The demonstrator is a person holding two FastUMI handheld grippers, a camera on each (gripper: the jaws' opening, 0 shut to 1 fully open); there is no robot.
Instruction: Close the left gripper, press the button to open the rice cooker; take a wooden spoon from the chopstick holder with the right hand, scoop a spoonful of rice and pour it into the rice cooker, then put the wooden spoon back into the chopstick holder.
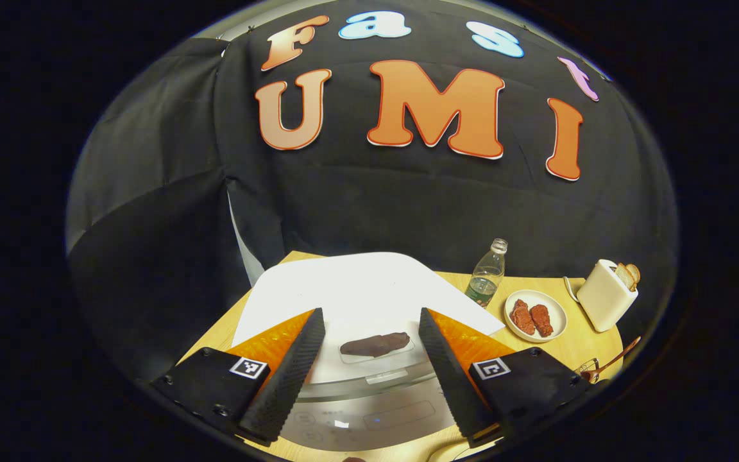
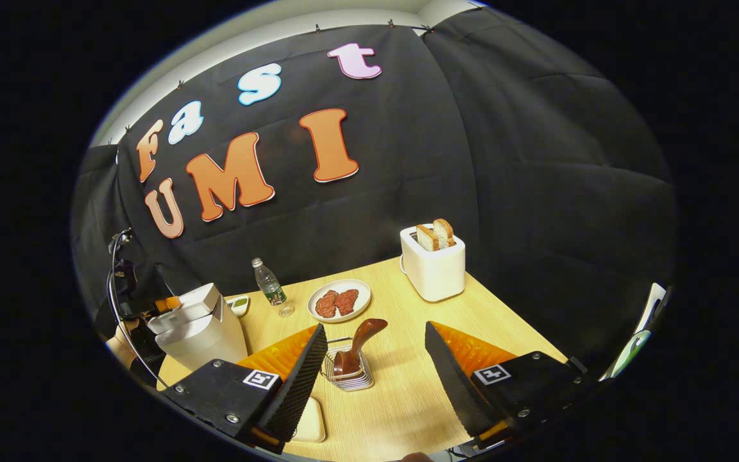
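Rice cooker (image 1: 369, 385) sits at the near edge of the wooden tabletop (image 1: 562, 346), white, its lid (image 1: 356, 295) raised and tilted back toward the booth wall. A dark handle-like piece lies crosswise on its top, and the control panel faces the left gripper (image 1: 369, 359), whose jaws are spread wide to either side of the cooker's front. Right of the cooker stand a clear bottle (image 1: 488, 273), a plate of reddish meat (image 1: 535, 316) and a white toaster (image 1: 607, 294) with bread in it, set well apart.

In the right gripper view the rice cooker (image 2: 199, 327) is far to the left, with bare tabletop (image 2: 408, 385) between it and the wire chopstick holder (image 2: 349, 371). The wooden spoon (image 2: 358, 346) stands in the holder, bowl down, its handle leaning up and to the right. The right gripper (image 2: 374, 366) hangs before the holder with jaws spread, touching nothing. A pale dish lies just beside the holder, toward the near edge.
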